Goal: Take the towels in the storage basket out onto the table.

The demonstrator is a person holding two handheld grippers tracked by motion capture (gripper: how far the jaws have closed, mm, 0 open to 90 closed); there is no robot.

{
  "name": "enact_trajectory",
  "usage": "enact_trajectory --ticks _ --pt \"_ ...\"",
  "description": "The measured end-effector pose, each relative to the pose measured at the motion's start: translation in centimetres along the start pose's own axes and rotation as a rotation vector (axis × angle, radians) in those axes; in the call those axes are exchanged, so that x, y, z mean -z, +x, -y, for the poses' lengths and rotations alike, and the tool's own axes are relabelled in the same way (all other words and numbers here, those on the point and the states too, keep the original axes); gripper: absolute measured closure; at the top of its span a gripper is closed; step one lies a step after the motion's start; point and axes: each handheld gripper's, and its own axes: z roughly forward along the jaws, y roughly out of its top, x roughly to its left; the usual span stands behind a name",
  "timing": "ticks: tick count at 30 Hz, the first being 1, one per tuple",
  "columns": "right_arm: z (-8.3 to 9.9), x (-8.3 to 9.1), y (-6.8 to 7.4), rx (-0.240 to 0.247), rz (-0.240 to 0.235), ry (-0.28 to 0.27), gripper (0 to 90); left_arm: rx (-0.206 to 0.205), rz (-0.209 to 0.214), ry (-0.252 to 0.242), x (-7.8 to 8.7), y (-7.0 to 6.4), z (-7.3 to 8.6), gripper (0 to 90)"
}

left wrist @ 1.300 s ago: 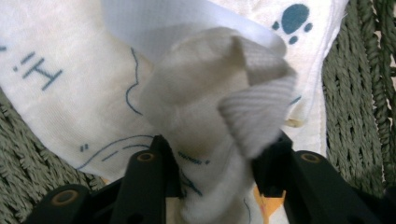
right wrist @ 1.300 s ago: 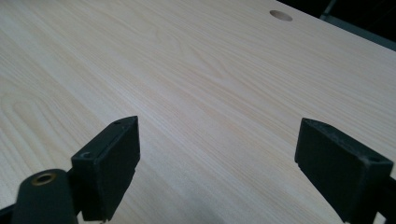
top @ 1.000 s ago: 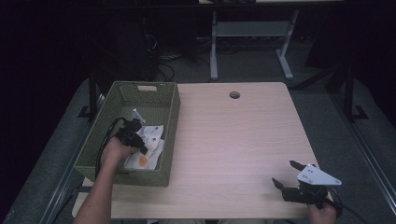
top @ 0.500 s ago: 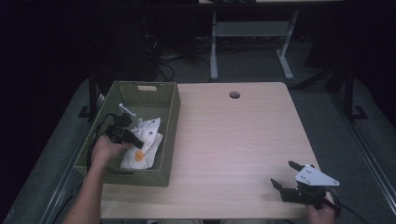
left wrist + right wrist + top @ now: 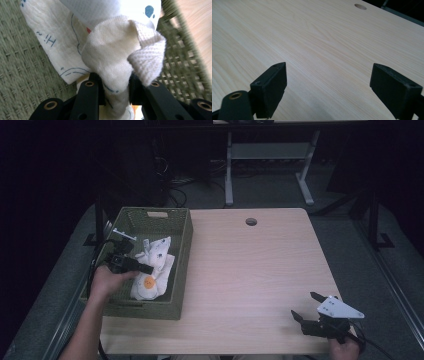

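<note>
Left gripper (image 5: 145,268) is inside the green basket (image 5: 181,251), fingers (image 5: 88,95) clamped on a bunched fold of the white printed cloth (image 5: 152,270). Rest of the cloth lies crumpled on the basket floor, toward the wall nearest the open surface (image 5: 250,265). Right gripper (image 5: 305,307) sits low over the near right corner of the surface, fingers (image 5: 270,87) spread wide, holding nothing.
</note>
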Motion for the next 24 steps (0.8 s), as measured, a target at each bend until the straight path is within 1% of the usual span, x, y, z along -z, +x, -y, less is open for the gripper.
enact_trajectory --ticks 1,2,4,7,8,9,10,11,12,13,14,15,17,19,20,21,24 --pt "0.0 0.0 0.0 0.001 -0.002 0.001 13.7 0.006 0.016 -0.022 0.4 0.1 0.1 74.4" --pt "0.0 0.0 0.0 0.001 -0.002 0.001 13.7 0.006 0.016 -0.022 0.4 0.1 0.1 74.4" --pt "0.0 0.1 0.0 0.001 -0.004 -0.001 13.7 0.011 0.034 -0.046 0.9 0.3 0.2 74.3" --pt "0.0 0.1 0.0 0.004 0.005 0.003 13.7 0.015 0.037 -0.058 1.2 0.3 0.4 74.2" --pt "0.1 0.1 -0.1 0.006 0.012 0.008 13.7 0.01 0.034 -0.057 1.4 0.5 0.5 74.0" --pt "0.1 0.2 -0.1 0.003 0.018 0.007 13.7 0.019 0.041 -0.07 1.6 0.7 0.6 74.0" --pt "0.1 0.2 -0.1 0.003 0.018 0.007 13.7 0.019 0.041 -0.07 1.6 0.7 0.6 74.1" --pt "0.1 0.2 -0.2 0.002 0.016 0.005 13.7 0.024 0.056 -0.083 2.0 0.8 0.7 74.0" --pt "0.1 0.2 -0.2 0.002 0.016 0.005 13.7 0.024 0.056 -0.083 2.0 0.8 0.7 74.1" --pt "0.1 0.2 -0.2 -0.001 0.015 0.006 13.7 0.036 0.067 -0.097 2.1 0.9 0.8 74.1" --pt "0.1 0.2 -0.2 -0.001 0.015 0.006 13.7 0.037 0.07 -0.104 2.2 0.8 0.8 74.1" --pt "0.1 0.3 -0.2 -0.002 0.017 0.002 13.7 0.03 0.075 -0.105 2.3 0.8 0.8 74.0" --pt "0.1 0.3 -0.2 -0.001 0.017 0.001 13.7 0.033 0.098 -0.124 2.5 0.7 0.9 74.0" --pt "0.2 0.4 -0.3 -0.002 0.022 -0.007 13.7 0.03 0.112 -0.128 2.6 0.6 0.9 73.8" --pt "0.2 0.4 -0.3 -0.002 0.022 -0.007 13.7 0.034 0.12 -0.132 2.6 0.6 0.9 73.8" --pt "0.2 0.3 -0.3 -0.004 0.02 -0.005 13.7 0.037 0.118 -0.136 2.8 0.6 0.8 73.7" --pt "0.2 0.3 -0.3 0.0 0.015 -0.001 13.7 0.048 0.132 -0.153 3.0 0.6 0.9 73.7"
